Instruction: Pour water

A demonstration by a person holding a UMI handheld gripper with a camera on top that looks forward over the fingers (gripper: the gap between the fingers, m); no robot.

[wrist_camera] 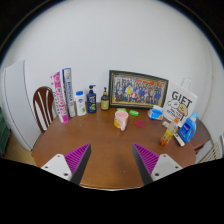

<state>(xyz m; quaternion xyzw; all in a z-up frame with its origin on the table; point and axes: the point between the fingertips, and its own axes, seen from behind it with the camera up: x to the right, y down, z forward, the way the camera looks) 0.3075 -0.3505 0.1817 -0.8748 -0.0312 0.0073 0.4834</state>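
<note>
Gripper view: your gripper [112, 160] is spread wide, holding nothing; the upright cup [121, 120] stands well ahead, barely right of centre

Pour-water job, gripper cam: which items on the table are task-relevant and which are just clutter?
Likely for the job:
- tool, fingers open, nothing between them
- pink-lidded cup
- orange bottle; contents cannot be told

Just lying about:
- framed group photo
- gift bag
- books
- toiletry bottles
- wooden chair
</note>
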